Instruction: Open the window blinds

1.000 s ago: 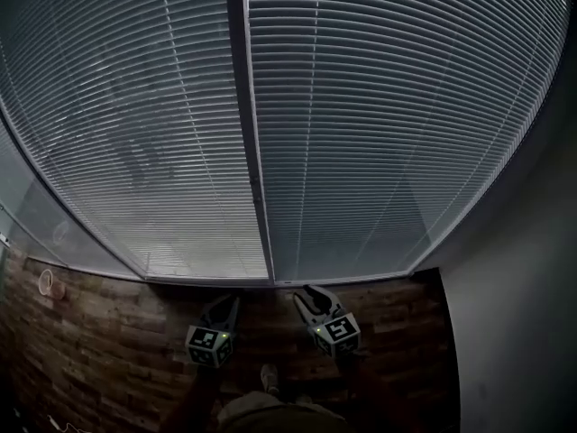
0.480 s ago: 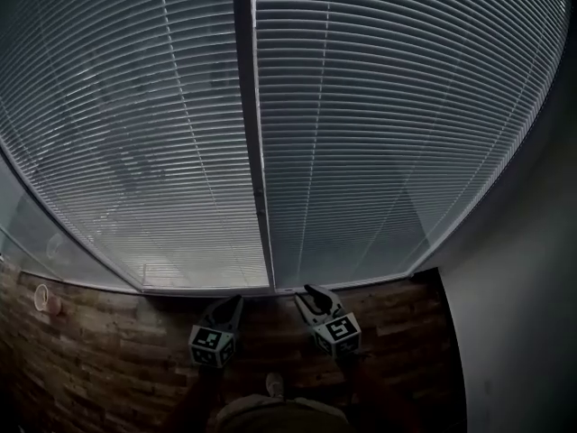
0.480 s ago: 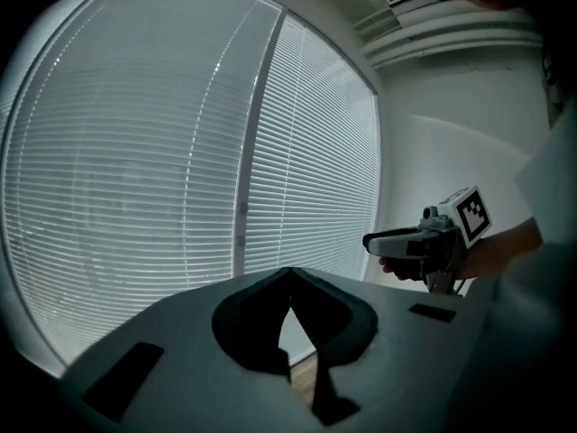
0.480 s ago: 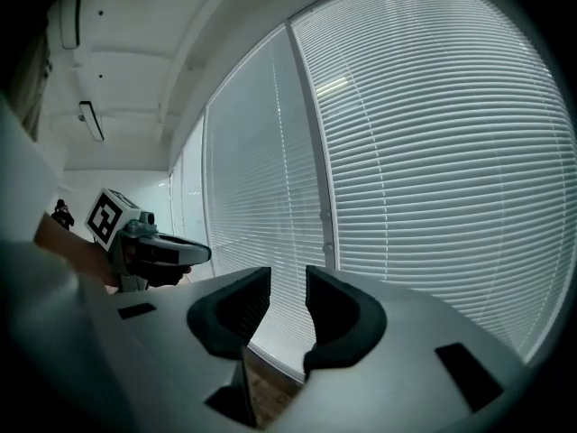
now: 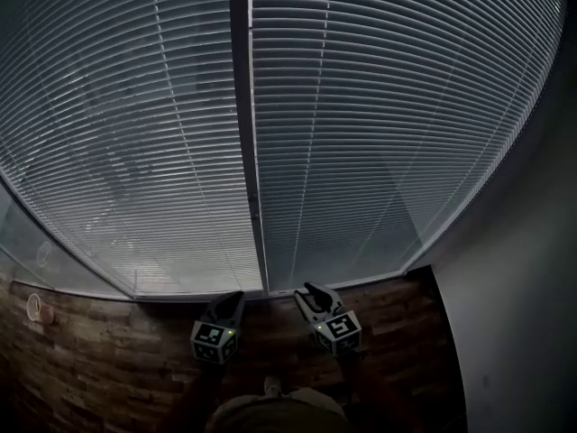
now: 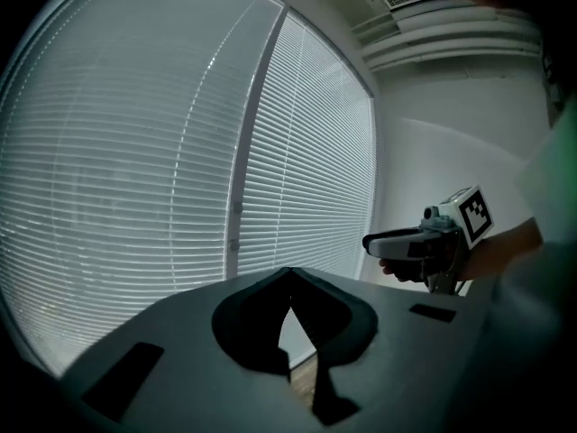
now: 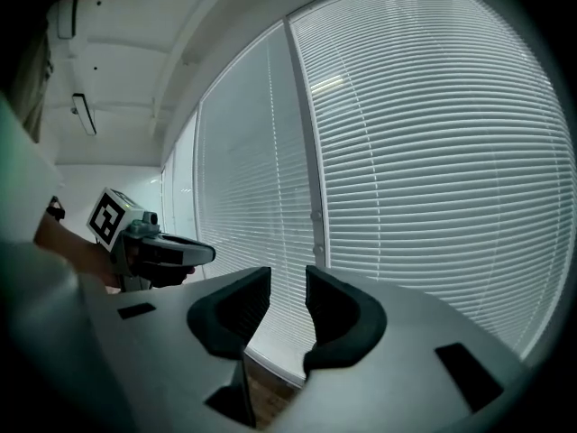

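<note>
Blinds hang fully lowered over both panes, slats turned nearly flat, so little of the outside shows through and the job looks not yet begun. At the far left edge of the head view a small round thing (image 5: pixel 34 307) sits on the wood floor (image 5: pixel 108 368); what it is cannot be made out. Above it the left blind (image 5: pixel 126 133) fills the upper left of the frame down to the sill. Between the two blinds runs a pale post (image 5: pixel 249 152) carrying a couple of small fittings (image 6: pixel 236 207), too small to identify; no cord or wand can be picked out, so what has to be worked probably lies higher up or against that post.

Just below the sill, low in the middle of the frame, the left claw (image 5: pixel 233 299) is held out toward the foot of the post, its jaws closed tip to tip on nothing. Beside it and a little apart, the right claw (image 5: pixel 311 291) is all but closed, only a narrow slit between its pads, also empty. Both point forward and slightly downward, side by side at about the same height, short of the slats, which reads as a waiting pose in front of the window, not a reach. The right blind (image 5: pixel 388 115) fills the upper right, ending at a plain wall (image 5: pixel 518 314) along the right edge.
</note>
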`<state>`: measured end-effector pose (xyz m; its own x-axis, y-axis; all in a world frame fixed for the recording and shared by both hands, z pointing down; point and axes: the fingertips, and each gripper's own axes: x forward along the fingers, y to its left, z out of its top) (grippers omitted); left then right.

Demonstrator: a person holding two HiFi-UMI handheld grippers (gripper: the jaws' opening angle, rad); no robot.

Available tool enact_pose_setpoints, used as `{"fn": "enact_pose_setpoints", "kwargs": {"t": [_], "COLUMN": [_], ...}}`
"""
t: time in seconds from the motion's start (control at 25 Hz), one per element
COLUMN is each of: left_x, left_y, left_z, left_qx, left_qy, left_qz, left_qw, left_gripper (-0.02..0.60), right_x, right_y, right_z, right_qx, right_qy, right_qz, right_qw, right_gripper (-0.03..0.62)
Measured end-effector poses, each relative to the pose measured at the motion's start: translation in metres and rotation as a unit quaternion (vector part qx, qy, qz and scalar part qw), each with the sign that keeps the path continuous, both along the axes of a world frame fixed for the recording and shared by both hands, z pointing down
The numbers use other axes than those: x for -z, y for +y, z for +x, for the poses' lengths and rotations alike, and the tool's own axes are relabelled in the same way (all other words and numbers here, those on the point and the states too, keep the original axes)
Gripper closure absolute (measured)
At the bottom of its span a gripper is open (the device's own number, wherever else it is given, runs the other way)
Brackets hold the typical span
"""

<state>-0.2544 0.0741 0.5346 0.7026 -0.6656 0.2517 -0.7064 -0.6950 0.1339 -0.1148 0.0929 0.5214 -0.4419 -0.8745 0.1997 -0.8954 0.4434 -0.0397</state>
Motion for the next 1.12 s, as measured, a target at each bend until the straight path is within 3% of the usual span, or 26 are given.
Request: {"fn": "enact_pose_setpoints", "kwargs": {"t": [0.4, 0.76, 1.12], "left_x": [-0.007, -0.016, -0.007], "left_y": [-0.033, -0.055, -0.063], "left_z": [-0.006, -0.014, 0.003], "left_qx": [-0.001, 0.014, 0.058], "left_qy": [0.005, -0.004, -0.002], "left_qz": [-0.007, -0.013, -0.024], "left_qw": [1.0000, 0.9998, 0.9980], "left_gripper": [0.566, 0.566, 0.566], "right_x": [-0.001, -0.003, 0.002], "right_y": [-0.031, -0.056, -0.083], "right_z": [-0.004, -0.012, 0.006], "right_qx": [-0.006, 0.020, 0.060], "right_qy": [0.000, -0.006, -0.002], "right_qz": [-0.002, -0.008, -0.028], "right_qw": [1.000, 1.000, 0.998], "right_gripper": [0.485, 0.485, 0.485]}}
